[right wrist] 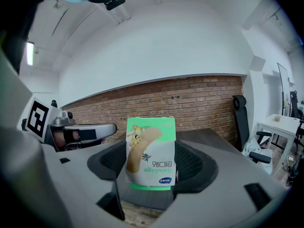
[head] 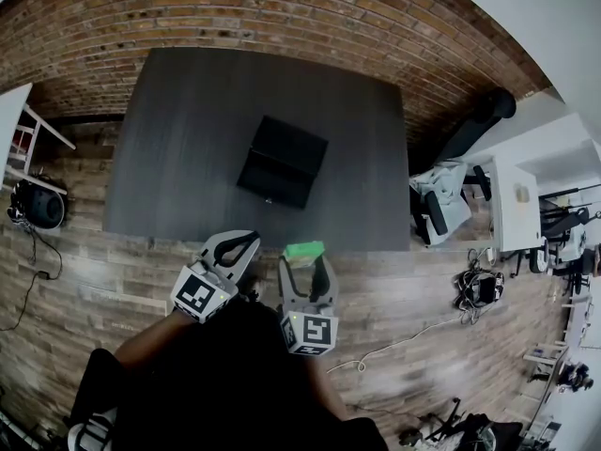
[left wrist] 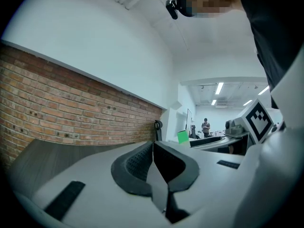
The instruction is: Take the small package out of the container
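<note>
My right gripper (head: 305, 257) is shut on a small green and white bandage package (right wrist: 150, 153), held upright between its black pads; the package's green top (head: 304, 249) shows at the near table edge in the head view. A black container (head: 283, 161) lies in the middle of the dark table (head: 188, 111); whether it is open I cannot tell. My left gripper (head: 238, 245) is beside the right one, shut with nothing in it, its pads (left wrist: 137, 163) pressed together. Both grippers are held close to the person's body, in front of the table.
A brick wall (head: 282, 7) runs behind the table. Wooden floor with cables (head: 404, 341) lies at the right, near an office chair (head: 441, 205) and white desks (head: 516, 205). A white stand and a dark bag (head: 38, 203) are at the left.
</note>
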Available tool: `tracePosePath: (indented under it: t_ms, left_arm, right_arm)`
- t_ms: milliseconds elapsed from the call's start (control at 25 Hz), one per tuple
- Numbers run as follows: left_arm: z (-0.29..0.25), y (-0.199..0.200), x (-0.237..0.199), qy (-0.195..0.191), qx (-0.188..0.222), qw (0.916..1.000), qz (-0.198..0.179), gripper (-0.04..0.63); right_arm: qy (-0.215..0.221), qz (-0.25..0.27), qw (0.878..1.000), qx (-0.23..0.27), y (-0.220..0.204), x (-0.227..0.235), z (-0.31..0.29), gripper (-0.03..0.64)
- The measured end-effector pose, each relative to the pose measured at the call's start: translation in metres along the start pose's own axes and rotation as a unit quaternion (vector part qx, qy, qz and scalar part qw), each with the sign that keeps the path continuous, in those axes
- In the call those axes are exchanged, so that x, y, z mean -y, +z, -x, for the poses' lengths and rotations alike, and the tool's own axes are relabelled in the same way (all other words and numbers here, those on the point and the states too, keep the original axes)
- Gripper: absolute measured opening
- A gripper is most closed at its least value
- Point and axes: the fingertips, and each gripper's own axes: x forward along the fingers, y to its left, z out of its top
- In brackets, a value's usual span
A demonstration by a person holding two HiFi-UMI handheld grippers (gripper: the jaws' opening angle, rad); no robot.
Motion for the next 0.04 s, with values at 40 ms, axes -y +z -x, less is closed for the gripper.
tracePosePath:
  t_ms: [40]
  left_arm:
    - [0.0008,0.0004,0.0012,0.000,0.001,1.0000,-0.002,0.037]
  right_arm:
    - [0.000,0.000,1.000,0.001,0.0000,-0.0004,0.0010,0.325]
